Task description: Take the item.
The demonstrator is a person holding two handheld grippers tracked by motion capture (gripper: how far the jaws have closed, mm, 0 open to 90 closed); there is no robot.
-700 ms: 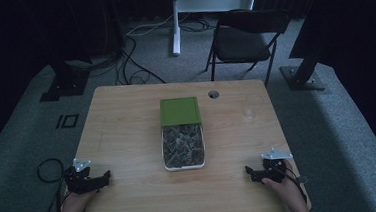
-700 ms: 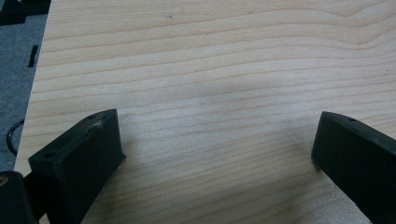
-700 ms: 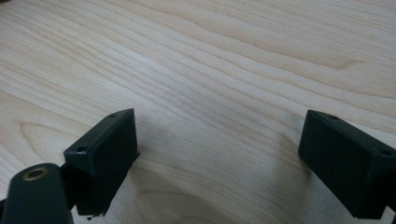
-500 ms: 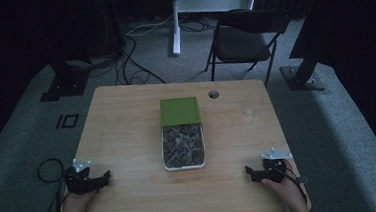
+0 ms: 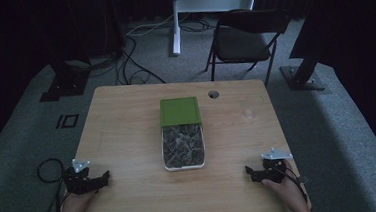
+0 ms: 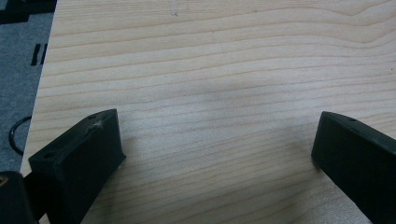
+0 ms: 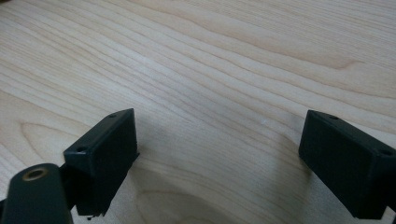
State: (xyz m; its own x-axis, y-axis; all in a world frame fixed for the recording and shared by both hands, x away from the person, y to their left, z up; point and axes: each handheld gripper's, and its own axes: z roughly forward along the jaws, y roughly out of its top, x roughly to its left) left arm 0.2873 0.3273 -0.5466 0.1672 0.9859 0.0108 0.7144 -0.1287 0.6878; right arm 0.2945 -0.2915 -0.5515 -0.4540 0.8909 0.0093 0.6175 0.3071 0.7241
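Observation:
A clear tray [image 5: 184, 164] holding dark grey-green loose pieces stands at the middle of the wooden table [image 5: 127, 125], with a green lid [image 5: 179, 110] lying flat just behind it. My left gripper [image 5: 101, 178] rests at the table's front left corner, open, pointing toward the middle. At the front right, my right gripper [image 5: 250, 173] rests open as well. In the left gripper view my left gripper [image 6: 217, 144] has its black jaws wide apart over bare wood. The right gripper view has my right gripper [image 7: 219, 149] the same way, nothing between its jaws.
A round cable hole [image 5: 213, 93] sits near the table's far edge. Beyond the table stand a black folding chair [image 5: 246, 39], a white stand leg [image 5: 175, 19], dark stand bases [image 5: 64, 84] and cables [image 5: 132, 54] on the grey carpet.

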